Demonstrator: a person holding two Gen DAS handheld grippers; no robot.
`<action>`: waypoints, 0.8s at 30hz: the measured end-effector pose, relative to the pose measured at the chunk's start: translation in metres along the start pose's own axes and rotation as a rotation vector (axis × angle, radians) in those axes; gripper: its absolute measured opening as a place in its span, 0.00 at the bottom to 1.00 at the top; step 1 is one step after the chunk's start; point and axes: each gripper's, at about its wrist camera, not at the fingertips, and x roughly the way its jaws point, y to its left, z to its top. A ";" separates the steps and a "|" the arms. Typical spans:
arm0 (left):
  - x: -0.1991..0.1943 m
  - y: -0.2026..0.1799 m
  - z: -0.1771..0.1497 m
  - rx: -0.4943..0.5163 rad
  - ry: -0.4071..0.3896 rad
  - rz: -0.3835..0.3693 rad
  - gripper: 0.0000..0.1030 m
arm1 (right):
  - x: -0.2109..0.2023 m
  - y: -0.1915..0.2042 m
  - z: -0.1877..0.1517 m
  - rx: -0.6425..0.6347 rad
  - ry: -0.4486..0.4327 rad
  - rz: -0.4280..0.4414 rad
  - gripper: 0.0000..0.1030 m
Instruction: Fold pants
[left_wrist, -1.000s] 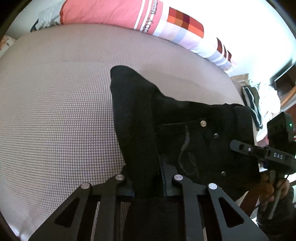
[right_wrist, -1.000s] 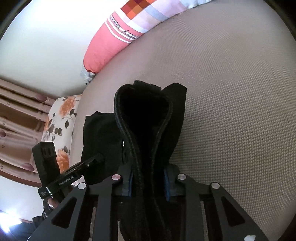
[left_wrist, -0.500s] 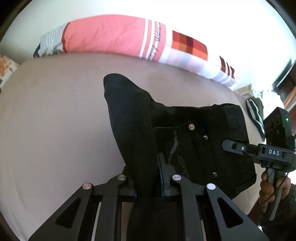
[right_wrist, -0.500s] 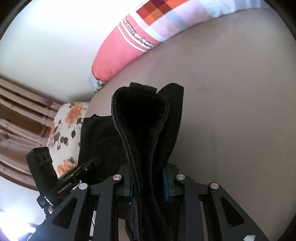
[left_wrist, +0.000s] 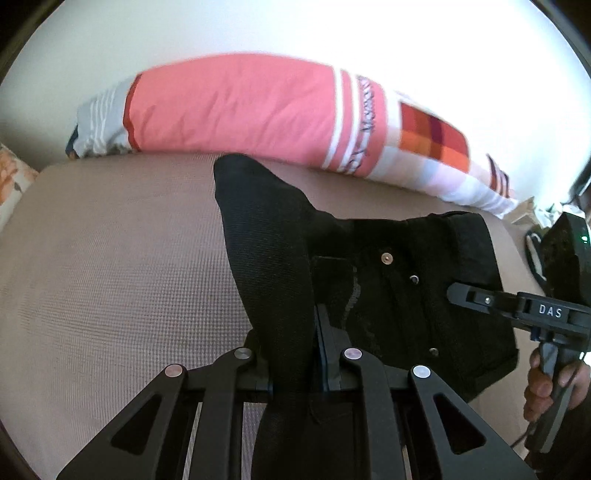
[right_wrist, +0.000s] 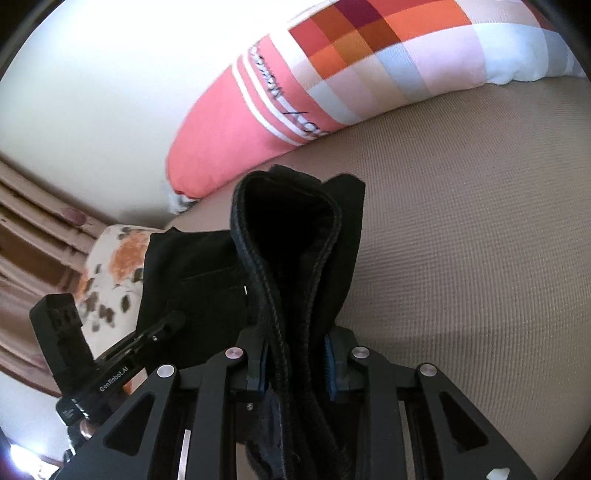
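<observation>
Black pants (left_wrist: 399, 280) hang folded between my two grippers above the bed. My left gripper (left_wrist: 295, 343) is shut on one edge of the pants, a fold of cloth standing up between its fingers. My right gripper (right_wrist: 295, 354) is shut on the thick seamed edge of the pants (right_wrist: 291, 240). The right gripper also shows at the right of the left wrist view (left_wrist: 517, 306), held by a hand. The left gripper shows at the lower left of the right wrist view (right_wrist: 122, 354).
The bed has a beige textured sheet (left_wrist: 110, 277). A long pink, striped and checked pillow (left_wrist: 258, 110) lies along the wall at the far side. A floral cushion (right_wrist: 110, 266) sits at the bed's left end. Curtains (right_wrist: 33, 221) hang beyond it.
Both grippers have lifted and tilted up with the pants still held; the pillow and wall now fill more of both views.
</observation>
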 end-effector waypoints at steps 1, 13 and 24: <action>0.008 0.002 -0.001 0.000 0.018 0.014 0.18 | 0.004 -0.001 0.000 -0.002 0.005 -0.025 0.22; 0.014 0.004 -0.040 0.008 0.010 0.199 0.54 | -0.003 -0.019 -0.038 -0.030 -0.004 -0.221 0.49; -0.053 -0.027 -0.106 0.062 -0.070 0.352 0.54 | -0.061 0.039 -0.099 -0.251 -0.156 -0.358 0.68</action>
